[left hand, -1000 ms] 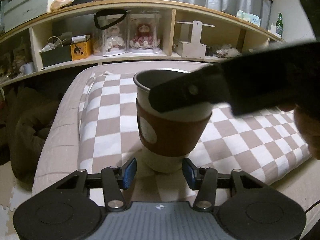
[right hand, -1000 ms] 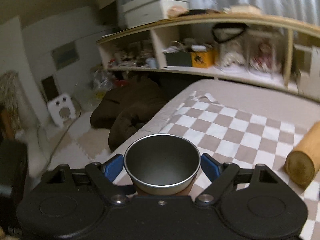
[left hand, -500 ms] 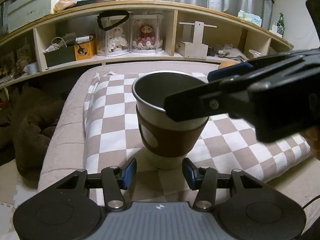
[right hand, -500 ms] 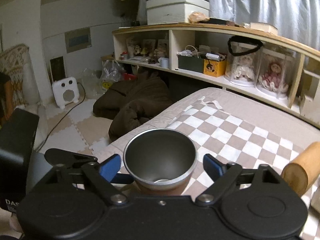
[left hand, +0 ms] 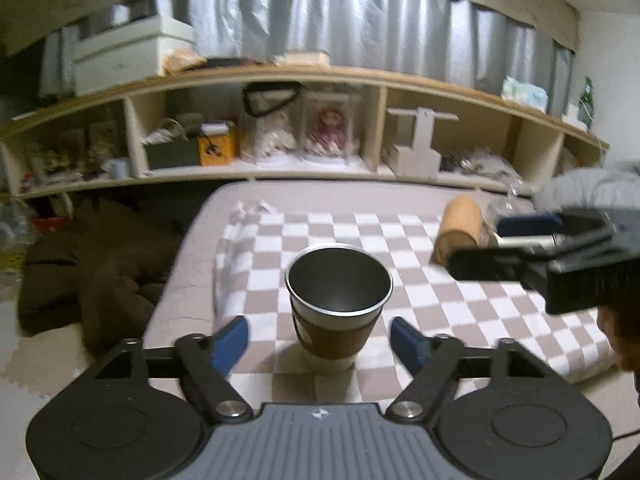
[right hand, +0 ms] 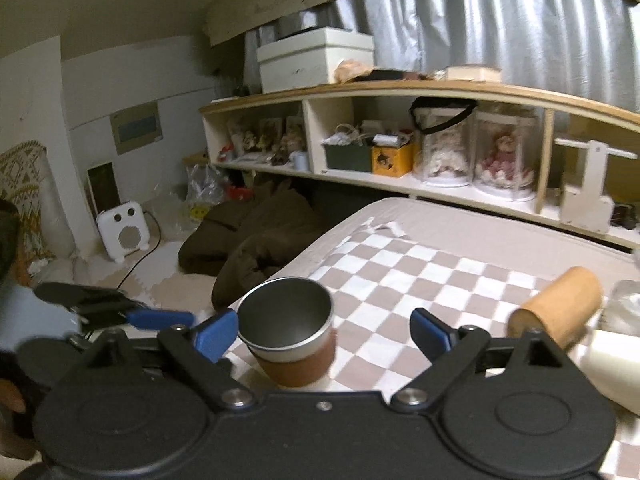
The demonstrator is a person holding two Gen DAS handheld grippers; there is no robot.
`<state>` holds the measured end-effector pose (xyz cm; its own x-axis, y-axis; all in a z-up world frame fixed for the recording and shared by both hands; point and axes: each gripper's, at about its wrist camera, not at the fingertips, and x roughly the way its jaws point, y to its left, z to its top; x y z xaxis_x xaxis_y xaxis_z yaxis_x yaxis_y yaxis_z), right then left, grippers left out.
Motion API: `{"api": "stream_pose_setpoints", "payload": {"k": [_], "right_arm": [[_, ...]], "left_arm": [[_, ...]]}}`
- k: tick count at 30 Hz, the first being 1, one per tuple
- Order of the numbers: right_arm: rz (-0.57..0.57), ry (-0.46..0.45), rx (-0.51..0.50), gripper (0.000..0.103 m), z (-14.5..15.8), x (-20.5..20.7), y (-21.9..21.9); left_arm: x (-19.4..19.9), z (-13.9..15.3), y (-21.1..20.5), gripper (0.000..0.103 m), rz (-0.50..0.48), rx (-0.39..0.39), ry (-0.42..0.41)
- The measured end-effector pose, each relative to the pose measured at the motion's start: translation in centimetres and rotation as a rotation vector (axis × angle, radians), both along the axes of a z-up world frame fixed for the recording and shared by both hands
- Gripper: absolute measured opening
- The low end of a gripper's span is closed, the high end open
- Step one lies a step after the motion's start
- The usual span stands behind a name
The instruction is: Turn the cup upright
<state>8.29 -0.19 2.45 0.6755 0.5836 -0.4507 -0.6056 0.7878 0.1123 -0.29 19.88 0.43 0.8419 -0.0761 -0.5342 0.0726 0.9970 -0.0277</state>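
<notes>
The cup stands upright, mouth up, on the checkered cloth near its front edge, metal rim above a brown sleeve; judged from this, the flip is complete and the step in hand is release and retreat. The left gripper has its blue fingers spread wide, one on each side of the cup base, neither touching it. The right gripper is likewise spread; its left fingertip sits just beside the rim, and contact there cannot be told. To do the retreat well, keep both pairs of fingers fully apart and draw each gripper straight back along its own axis, without sideways sweep, since a nudge at the rim could tip the cup on the soft cloth. Clear the right gripper first, as it is the closer one. Count: one cup, two grippers, one checkered cloth, one wooden roller lying well apart to the right, two doll cases on the shelf.
</notes>
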Motion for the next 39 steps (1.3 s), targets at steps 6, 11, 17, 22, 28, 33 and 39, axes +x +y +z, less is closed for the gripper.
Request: {"api": "stream_pose_setpoints", "payload": {"k": [6, 11, 17, 22, 28, 33, 39], "right_arm": [[-0.049, -0.031, -0.012, 0.098, 0.5, -2.0, -3.2], [-0.078, -0.058, -0.028, 0.101, 0.6, -4.0, -5.5], [-0.103, -0.081, -0.038, 0.103, 0.5, -5.7, -7.8], [-0.122, -0.099, -0.045, 0.103, 0.3, -6.8, -9.3], [-0.144, -0.100, -0.025, 0.103, 0.0, -7.0, -10.6], [-0.149, -0.108, -0.035, 0.103, -0.4, -7.5, -10.9], [-0.155, -0.106, -0.034, 0.103, -0.5, -7.6, -11.4]], "left_arm": [[-2.7, 2.0, -0.9, 0.103, 0.086, -0.023, -0.035], [-4.7, 2.5, -2.3, 0.103, 0.140, 0.004, -0.071], [-6.5, 2.4, -3.8, 0.103, 0.186, 0.021, -0.108], [-7.4, 2.4, -4.4, 0.103, 0.213, 0.018, -0.108], [-8.0, 1.9, -4.9, 0.103, 0.254, 0.033, -0.114], [-8.3, 1.8, -5.7, 0.103, 0.260, 0.084, -0.132], [-8.2, 1.6, -6.1, 0.103, 0.245, 0.106, -0.126]]}}
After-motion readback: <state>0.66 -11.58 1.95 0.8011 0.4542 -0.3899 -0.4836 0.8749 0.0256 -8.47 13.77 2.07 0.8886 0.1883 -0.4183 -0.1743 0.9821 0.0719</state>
